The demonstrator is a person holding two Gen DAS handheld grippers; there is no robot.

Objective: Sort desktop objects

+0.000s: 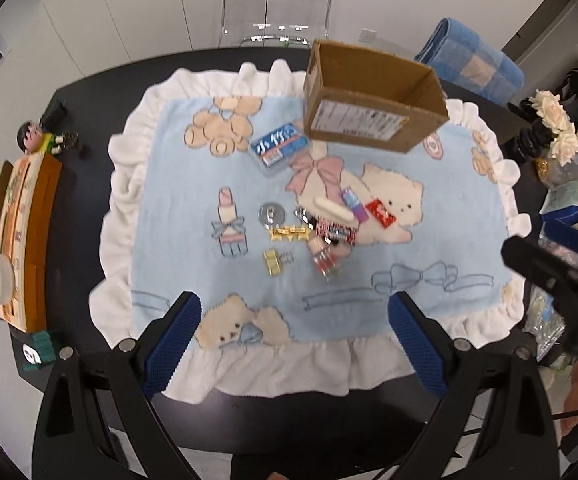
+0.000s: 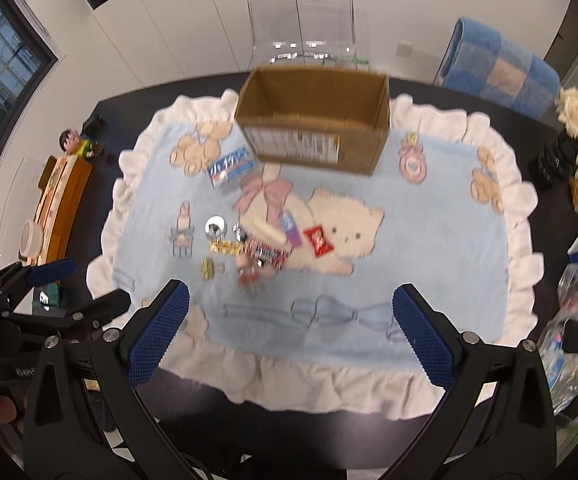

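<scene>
Both grippers' spread fingers [image 1: 177, 344] hover short of the clutter [image 1: 321, 232].

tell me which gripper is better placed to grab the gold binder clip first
Left, marginally. The gold binder clip lies nearly straight ahead of the open left gripper; from the open right gripper it sits off to the left.

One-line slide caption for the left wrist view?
Open left hand-held gripper above a blue cartoon blanket strewn with small items, an empty cardboard box at its far edge.
</scene>
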